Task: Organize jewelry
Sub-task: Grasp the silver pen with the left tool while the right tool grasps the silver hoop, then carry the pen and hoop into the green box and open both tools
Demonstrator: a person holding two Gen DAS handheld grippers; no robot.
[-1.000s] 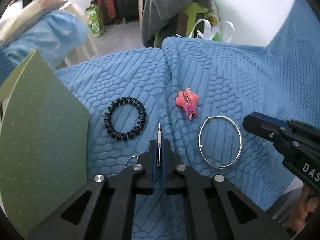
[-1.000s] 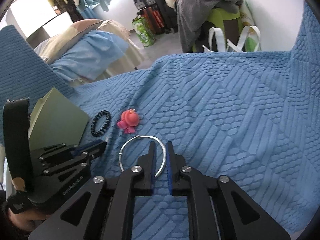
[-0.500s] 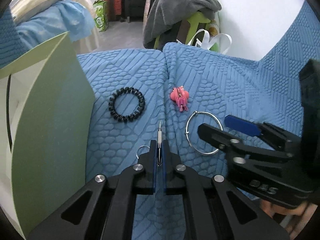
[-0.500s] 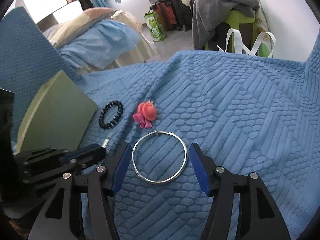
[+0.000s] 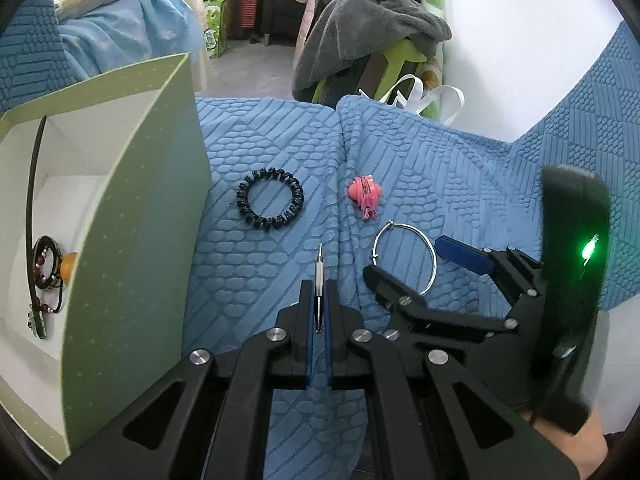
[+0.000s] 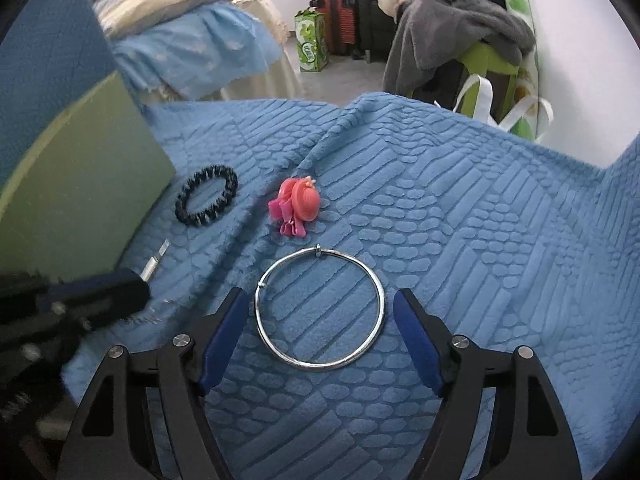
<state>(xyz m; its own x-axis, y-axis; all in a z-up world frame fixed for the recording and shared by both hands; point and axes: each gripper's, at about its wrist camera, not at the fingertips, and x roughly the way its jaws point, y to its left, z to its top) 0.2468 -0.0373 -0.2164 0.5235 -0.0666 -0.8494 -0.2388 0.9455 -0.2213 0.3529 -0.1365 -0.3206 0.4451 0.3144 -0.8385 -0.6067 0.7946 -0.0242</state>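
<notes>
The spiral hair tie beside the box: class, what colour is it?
Black. The hair tie shows best in the left wrist view.

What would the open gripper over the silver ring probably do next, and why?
Probably lower and shift sideways to pinch one side of the bangle. The right gripper is open, its fingers astride the bangle, which lies flat and untouched on the blanket, while the left gripper is already shut on a clasp.

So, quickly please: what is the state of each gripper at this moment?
Left gripper: shut on a thin metal pin, tip sticking out forward.
Right gripper: open, holding nothing, fingers either side of the silver bangle.
</notes>
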